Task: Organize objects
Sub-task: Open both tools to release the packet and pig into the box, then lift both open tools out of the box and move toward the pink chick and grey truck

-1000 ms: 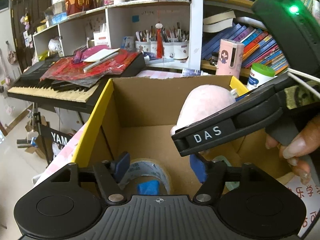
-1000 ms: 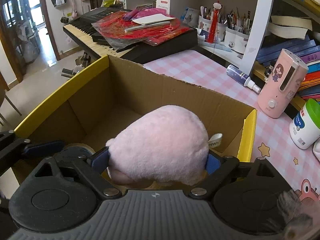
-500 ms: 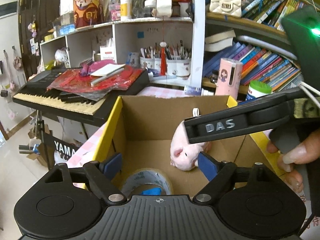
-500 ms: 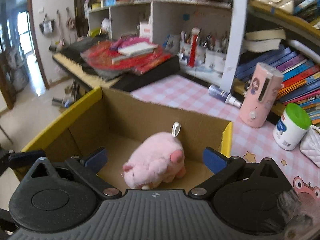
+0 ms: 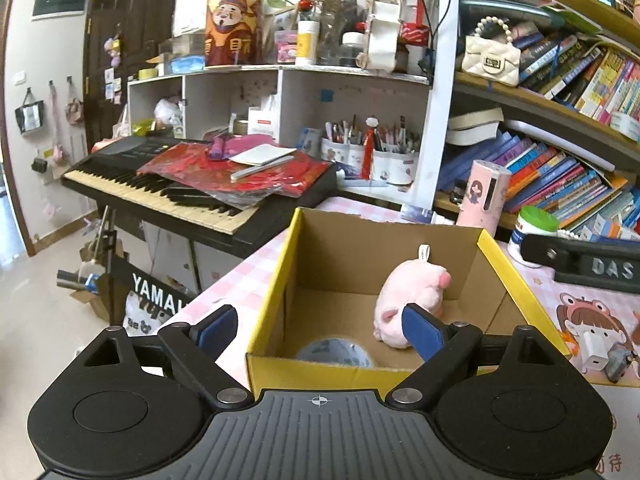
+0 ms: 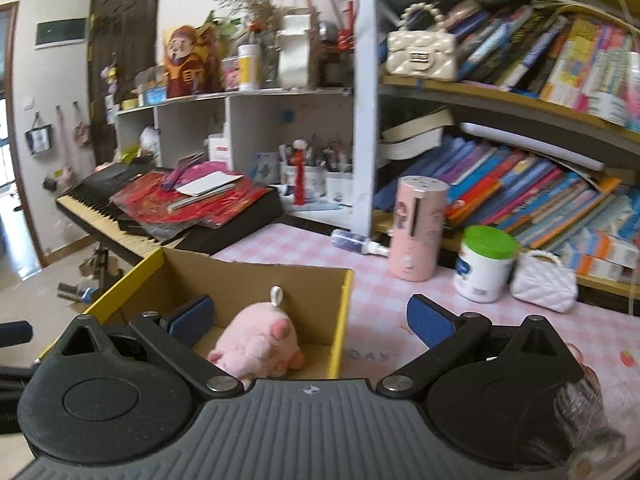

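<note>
A pink plush pig (image 5: 408,300) lies on the floor of an open cardboard box with a yellow rim (image 5: 276,280). Beside it, against the near wall, sits a roll of tape (image 5: 336,354). My left gripper (image 5: 320,332) hovers just outside the box's near wall. Its jaws are opening and the pads touch nothing. My right gripper (image 6: 312,320) stands wide open above the box's right corner (image 6: 340,320), with the pig (image 6: 256,346) loose below it. One finger of the right gripper (image 5: 580,266) shows at the right edge of the left wrist view.
On the pink checked table right of the box stand a pink cylinder (image 6: 416,232), a white jar with a green lid (image 6: 484,264), a small white purse (image 6: 544,280) and a lying spray bottle (image 6: 356,242). A keyboard (image 5: 160,188) stands to the left, with bookshelves behind.
The right gripper opened and let go of the pig, which dropped into the box. Both grippers drew back and up out of the box. The left jaws widened above the tape roll.
</note>
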The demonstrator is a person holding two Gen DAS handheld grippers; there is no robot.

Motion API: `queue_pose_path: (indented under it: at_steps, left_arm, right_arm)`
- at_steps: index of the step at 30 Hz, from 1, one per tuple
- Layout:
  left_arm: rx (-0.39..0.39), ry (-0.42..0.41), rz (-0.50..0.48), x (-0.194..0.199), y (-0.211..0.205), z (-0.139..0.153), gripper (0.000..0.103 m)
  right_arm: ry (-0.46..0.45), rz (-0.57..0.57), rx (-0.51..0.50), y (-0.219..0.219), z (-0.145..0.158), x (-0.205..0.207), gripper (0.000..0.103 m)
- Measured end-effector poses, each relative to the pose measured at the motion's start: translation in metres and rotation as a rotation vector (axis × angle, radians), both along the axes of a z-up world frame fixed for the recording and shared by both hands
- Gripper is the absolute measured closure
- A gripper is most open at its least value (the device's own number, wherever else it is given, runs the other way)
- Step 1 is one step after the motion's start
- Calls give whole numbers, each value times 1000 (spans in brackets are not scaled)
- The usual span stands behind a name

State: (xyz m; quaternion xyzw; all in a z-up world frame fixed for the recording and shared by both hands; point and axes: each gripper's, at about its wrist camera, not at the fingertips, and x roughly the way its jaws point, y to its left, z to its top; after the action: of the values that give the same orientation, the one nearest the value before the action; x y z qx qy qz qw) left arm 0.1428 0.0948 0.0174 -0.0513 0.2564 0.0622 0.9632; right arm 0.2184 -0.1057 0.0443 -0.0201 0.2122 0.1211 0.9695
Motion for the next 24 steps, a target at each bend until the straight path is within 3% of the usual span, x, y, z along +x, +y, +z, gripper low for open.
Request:
queue_pose_path:
  at_steps: [8, 24]
  left_arm:
    - [-31, 6, 28, -26, 10, -5, 12]
    - [-21, 138, -6, -93, 18, -31, 12]
  right_arm:
    - [-6, -45, -30, -4, -10, -45, 0]
    - [144, -55, -86, 14, -47, -125, 0]
